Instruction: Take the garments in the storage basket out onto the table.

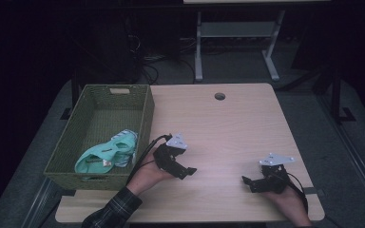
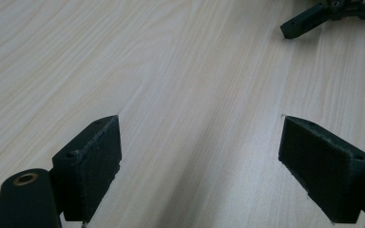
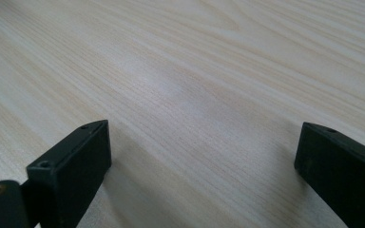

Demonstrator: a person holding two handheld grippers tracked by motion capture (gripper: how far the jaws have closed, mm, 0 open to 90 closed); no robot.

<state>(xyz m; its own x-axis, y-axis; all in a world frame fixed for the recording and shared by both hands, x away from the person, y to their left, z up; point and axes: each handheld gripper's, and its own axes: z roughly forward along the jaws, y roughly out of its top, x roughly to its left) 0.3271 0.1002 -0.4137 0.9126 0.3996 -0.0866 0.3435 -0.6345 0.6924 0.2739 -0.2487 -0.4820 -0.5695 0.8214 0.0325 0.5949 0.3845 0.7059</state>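
My left claw (image 1: 190, 172) rests low over the pale wooden bench (image 1: 237, 128), its jaws spread wide with nothing between them; in the left gripper view I see bare wood grain in the gap. My right claw (image 1: 245, 181) sits near the front right of the bench, jaws likewise spread and empty, well apart from the left one, and the two claws point toward each other across bare wood.

The bench is the largest thing here, light wood with a round cable hole (image 1: 220, 96) near its far edge. Nothing lies on its open surface.

Next in size is a green woven basket (image 1: 145, 121), rectangular, standing along the left edge of the bench, just beside my left hand (image 1: 147, 175).

Inside the basket, toward its near end, lies a crumpled piece of mint-green cloth (image 1: 108, 153) with a white-and-blue bit at its upper edge. I cannot tell what kind of garment it is.

As I judge it, the work of putting the cloth into the basket looks finished: the cloth lies fully inside, neither claw touches it, and no other item waits on the bench. What remains, if anything, is only to draw my claws back to rest.
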